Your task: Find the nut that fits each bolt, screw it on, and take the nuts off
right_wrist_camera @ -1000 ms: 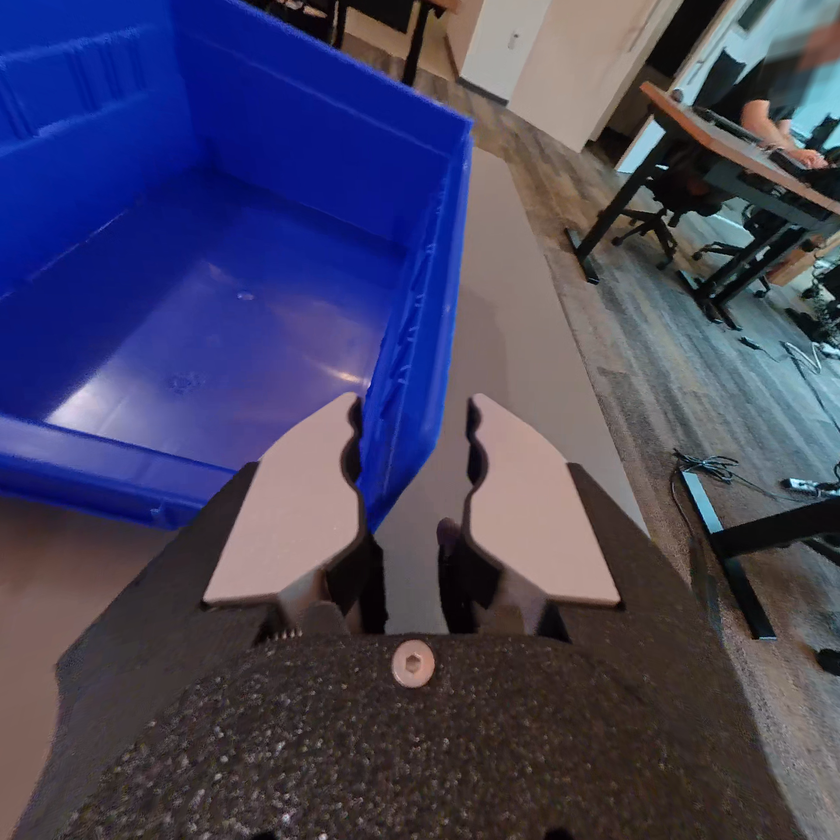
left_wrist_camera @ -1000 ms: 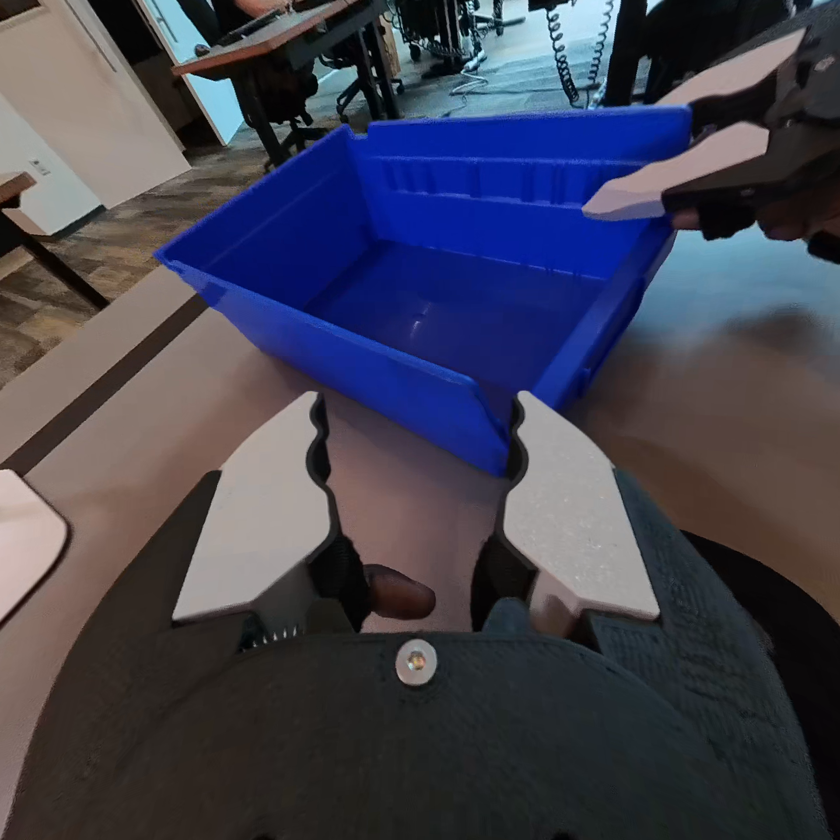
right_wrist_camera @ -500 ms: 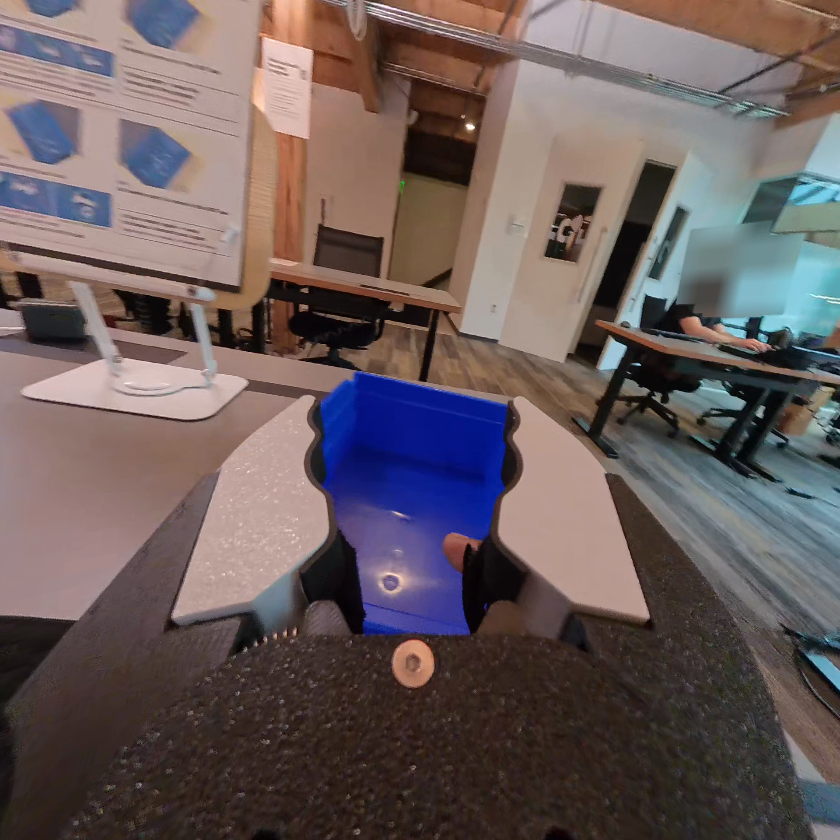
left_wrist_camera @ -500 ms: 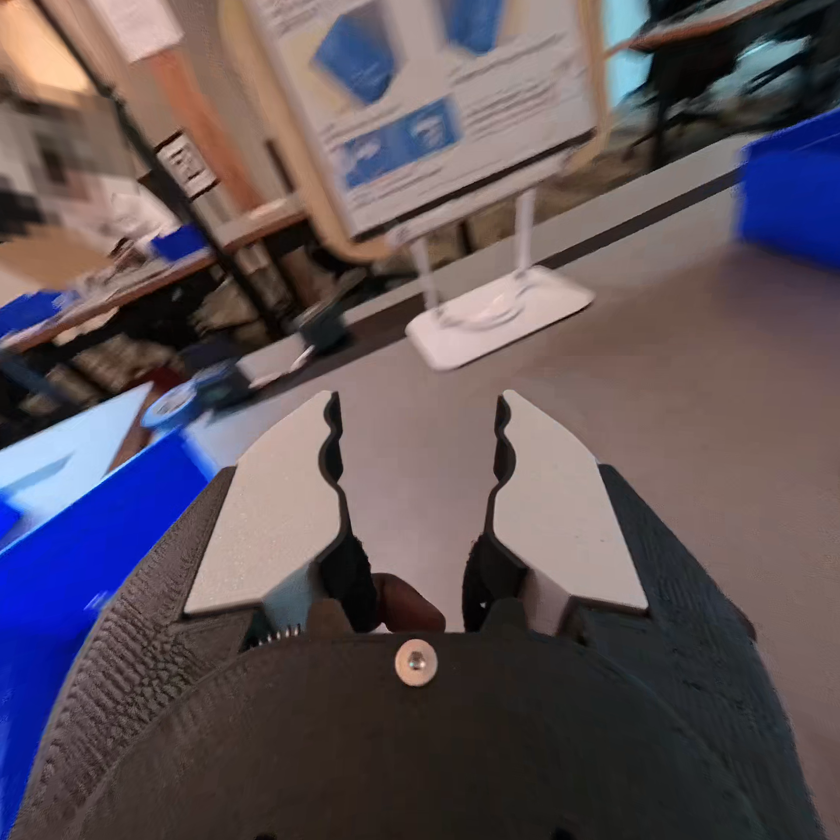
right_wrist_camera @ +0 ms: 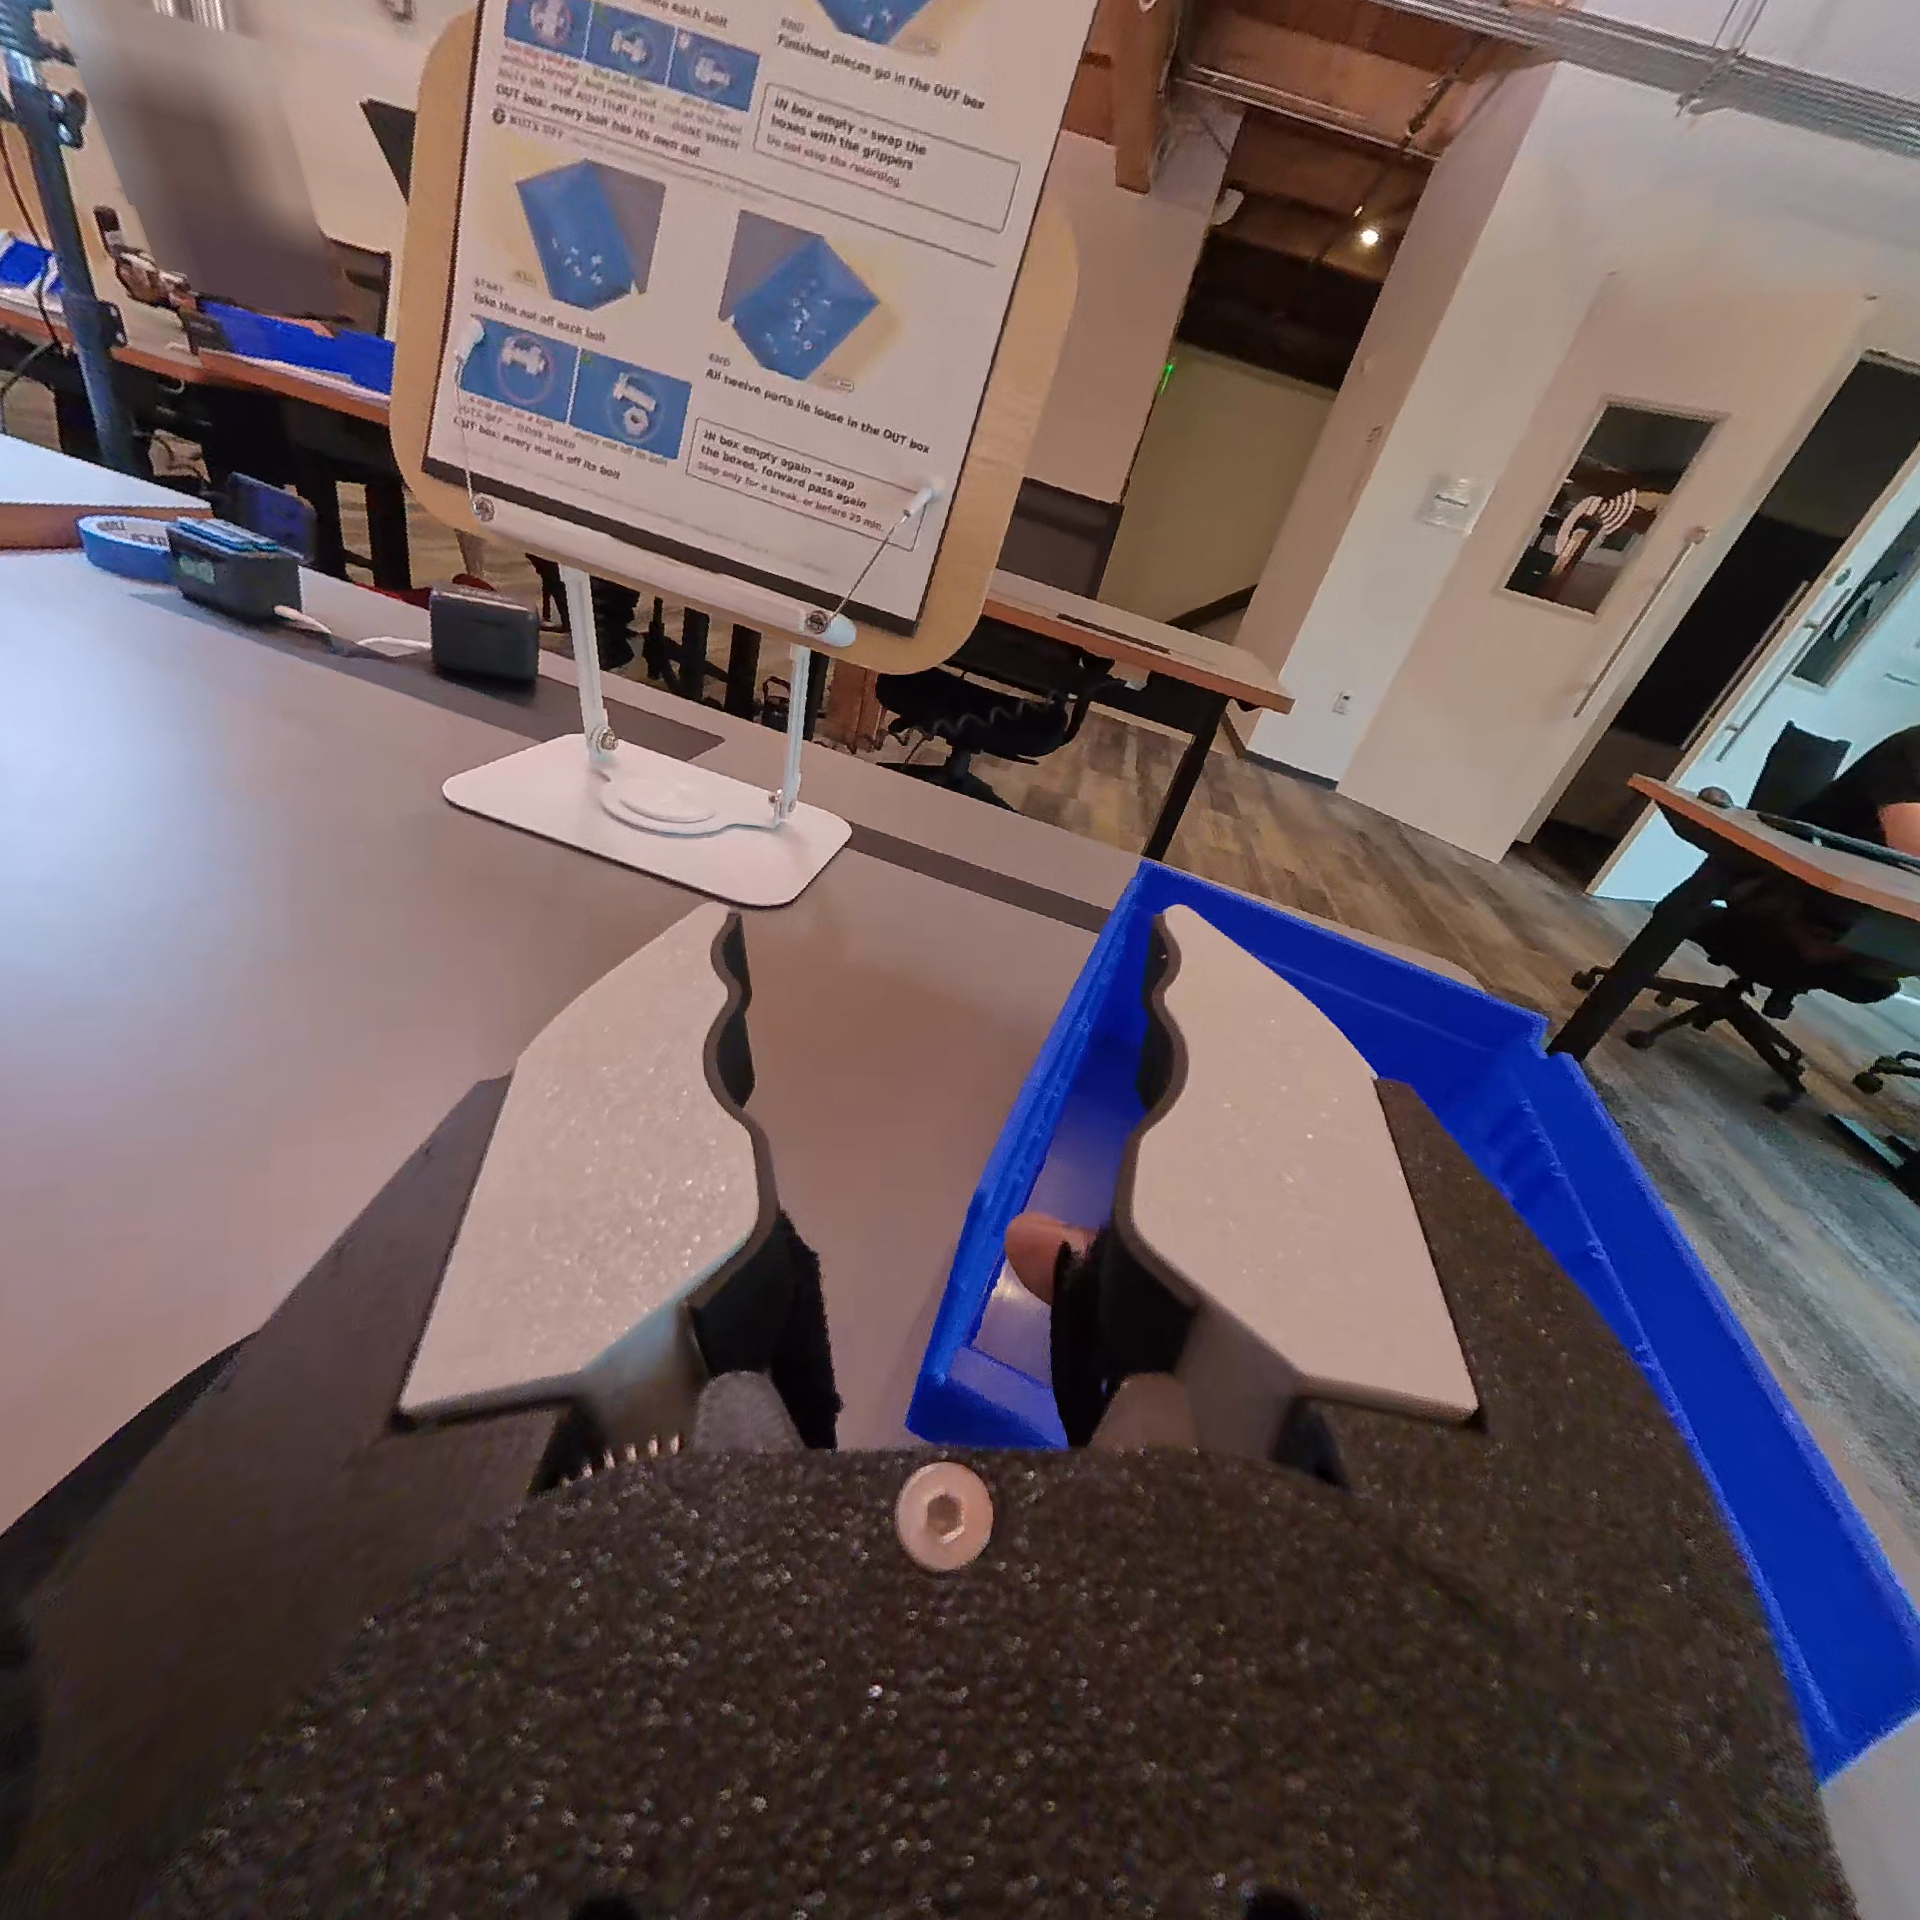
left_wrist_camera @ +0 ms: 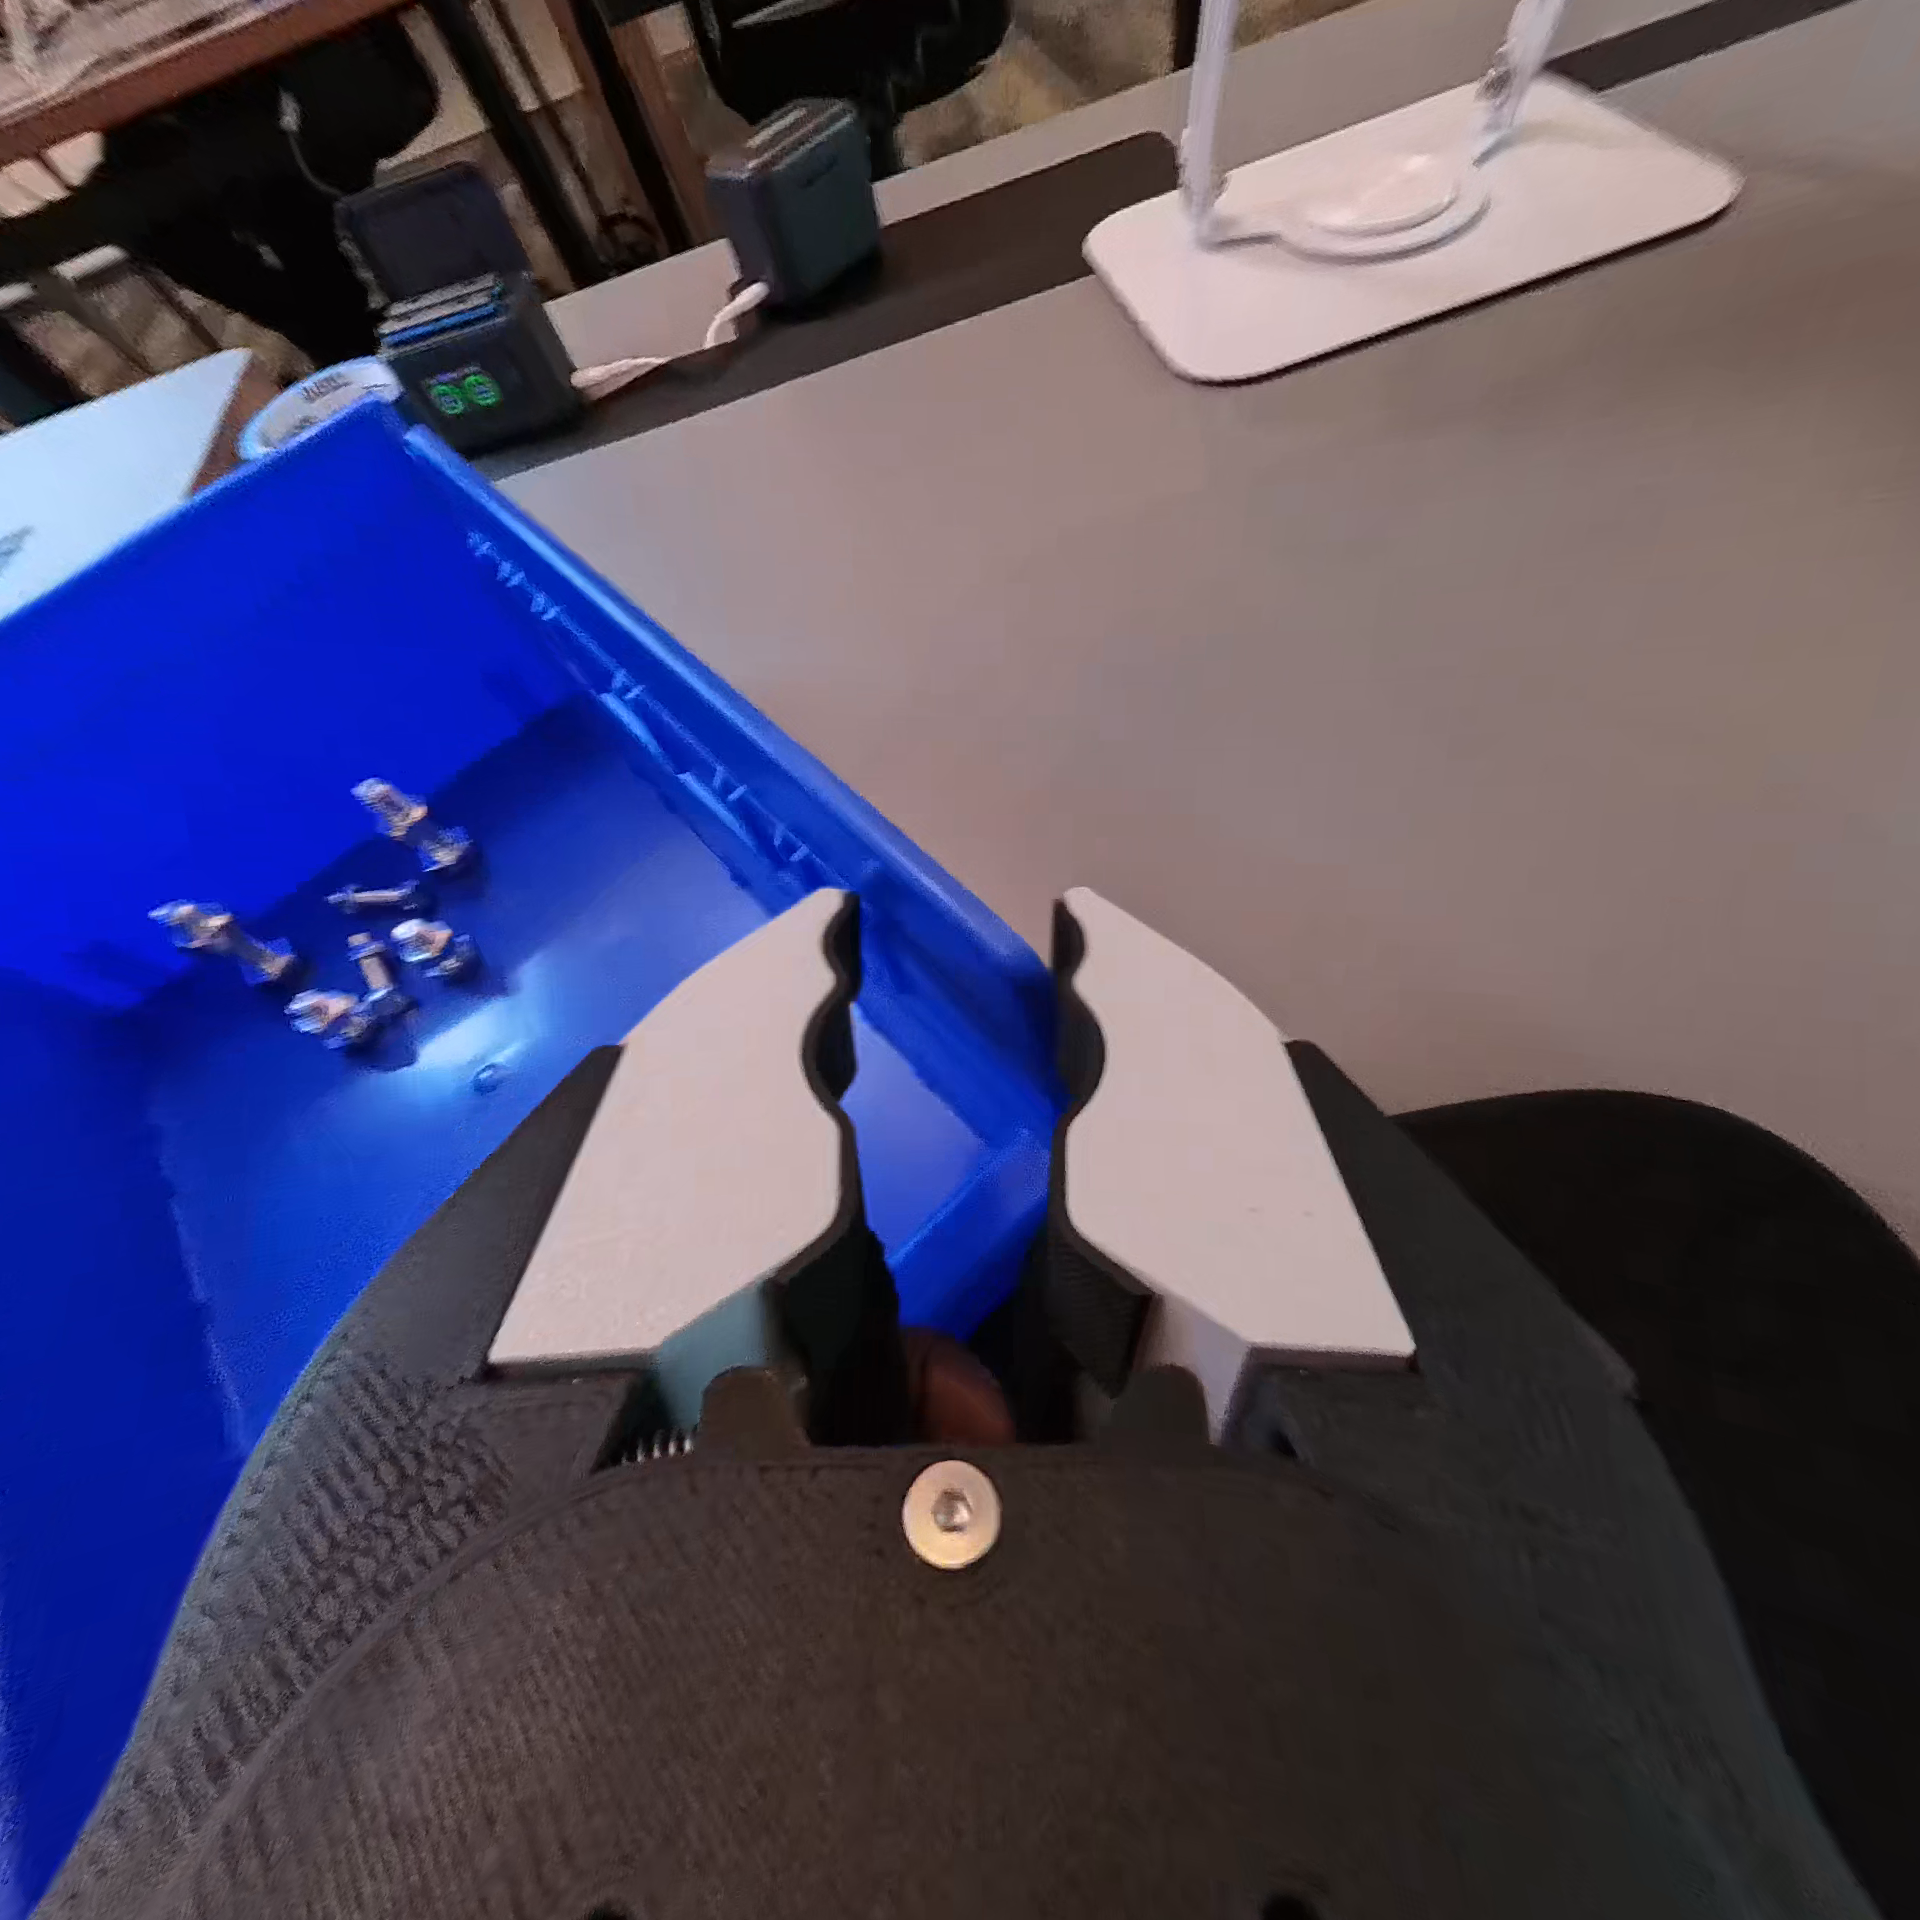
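— Over the near corner of the left blue bin (left_wrist_camera: pixel 727 748) my left gripper (left_wrist_camera: pixel 954 935) hung with jaws apart, holding nothing. Hardware?

— Small bolts with nuts (left_wrist_camera: pixel 353 935) lay clustered on that bin's floor, none picked up. My right gripper (right_wrist_camera: pixel 940 966) gaped empty too, beside the second blue bin (right_wrist_camera: pixel 1496 1049). I judged all the unscrewing was ahead.

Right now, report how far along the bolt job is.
Done: cannot tell; the bolts lie loose in the left blue bin, too blurred to tell whether nuts are on. In hand: nothing; left gripper and right gripper are open, empty. Left: every piece still needs picking. The right bin shows no parts.
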A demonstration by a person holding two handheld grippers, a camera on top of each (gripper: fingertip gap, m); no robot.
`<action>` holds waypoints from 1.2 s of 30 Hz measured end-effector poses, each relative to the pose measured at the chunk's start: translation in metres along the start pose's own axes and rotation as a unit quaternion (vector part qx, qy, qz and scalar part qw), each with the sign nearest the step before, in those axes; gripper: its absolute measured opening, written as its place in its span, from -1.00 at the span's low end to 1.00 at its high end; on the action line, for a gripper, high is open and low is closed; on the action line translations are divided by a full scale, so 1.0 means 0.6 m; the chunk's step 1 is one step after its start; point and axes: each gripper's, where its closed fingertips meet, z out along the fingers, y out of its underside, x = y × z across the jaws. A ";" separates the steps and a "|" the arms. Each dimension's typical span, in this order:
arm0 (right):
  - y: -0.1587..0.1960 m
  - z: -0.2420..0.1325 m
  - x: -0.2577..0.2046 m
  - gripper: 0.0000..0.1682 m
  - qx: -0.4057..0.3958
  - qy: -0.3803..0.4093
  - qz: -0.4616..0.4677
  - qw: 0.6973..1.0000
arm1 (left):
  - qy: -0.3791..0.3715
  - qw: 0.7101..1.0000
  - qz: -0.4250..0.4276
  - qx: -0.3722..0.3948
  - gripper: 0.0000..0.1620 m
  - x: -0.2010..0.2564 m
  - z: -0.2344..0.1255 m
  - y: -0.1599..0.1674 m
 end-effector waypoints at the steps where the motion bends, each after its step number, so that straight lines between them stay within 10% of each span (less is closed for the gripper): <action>1: 0.001 0.001 0.000 -0.13 -0.001 0.000 -0.001 1.000 | 0.006 1.000 -0.011 0.008 -0.58 0.002 0.002 -0.002; 29: 0.025 0.021 -0.037 -0.17 -0.031 -0.026 -0.008 0.999 | 0.119 0.987 0.018 0.104 -0.48 0.081 0.020 -0.061; 36: 0.031 0.021 -0.048 -0.18 -0.029 -0.034 0.003 0.999 | 0.136 0.976 -0.073 0.156 -0.41 -0.030 0.020 -0.154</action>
